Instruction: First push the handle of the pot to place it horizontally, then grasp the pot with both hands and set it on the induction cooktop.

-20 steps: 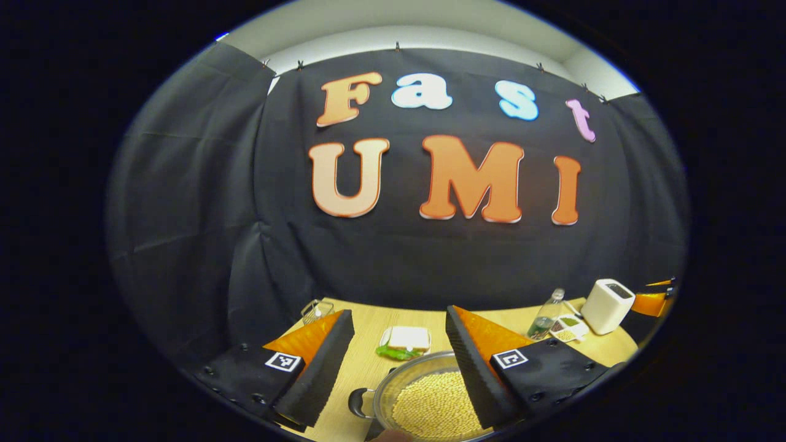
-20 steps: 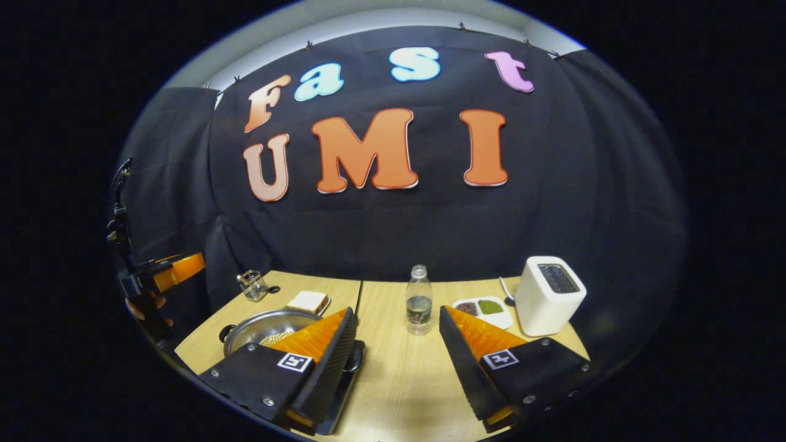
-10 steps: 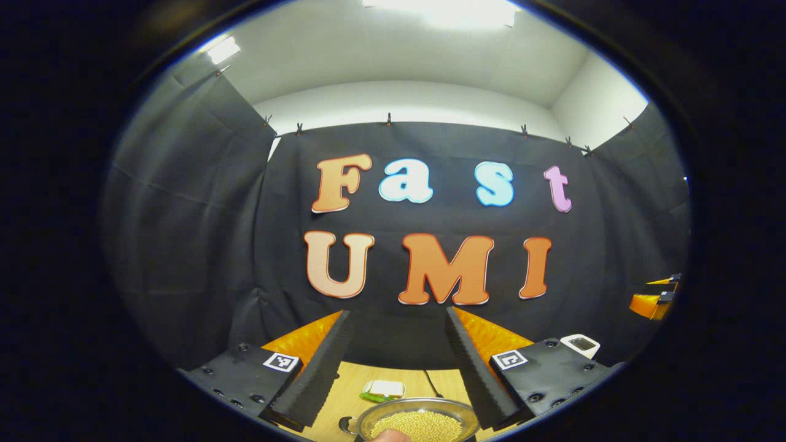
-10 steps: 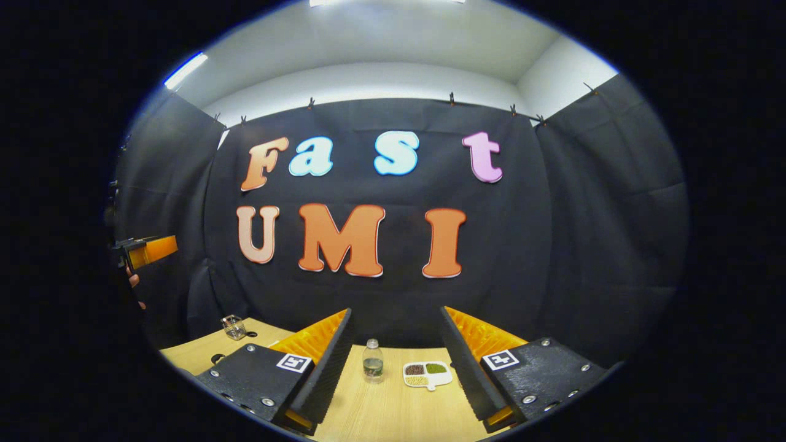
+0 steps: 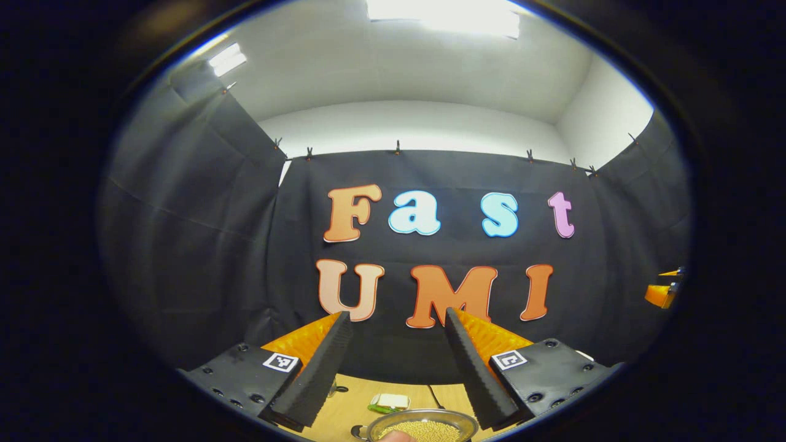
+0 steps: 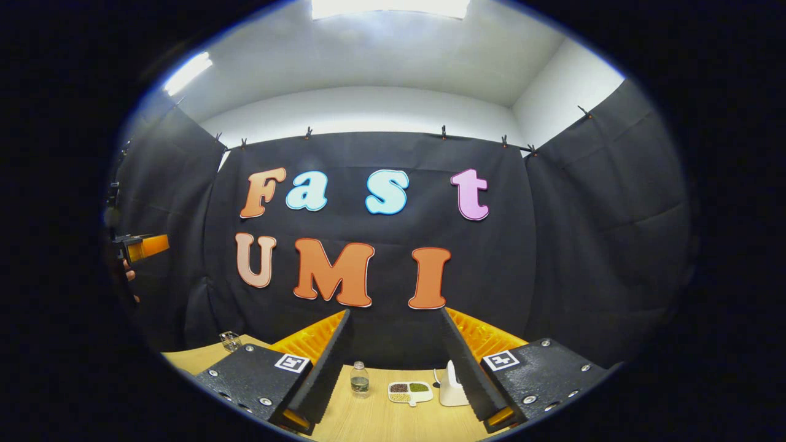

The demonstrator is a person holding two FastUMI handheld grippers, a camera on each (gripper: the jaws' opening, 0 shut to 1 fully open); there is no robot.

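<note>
Pointing up toward the booth wall, the left gripper (image 5: 393,319) holds its jaws wide with nothing between them. At 6 o'clock in the left gripper view, the pot (image 5: 422,425) of pale beans sits on the worktop (image 5: 350,408). The right gripper (image 6: 393,316) likewise stands wide and empty, with a bottle (image 6: 360,378) and a divided dish (image 6: 409,391) on the worktop beyond.

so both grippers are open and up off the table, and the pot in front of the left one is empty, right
Not quite: the pot is not empty. The left gripper view shows it holding pale yellow beans. The rest stands: the left gripper and the right gripper are both open and raised above the table.
</note>
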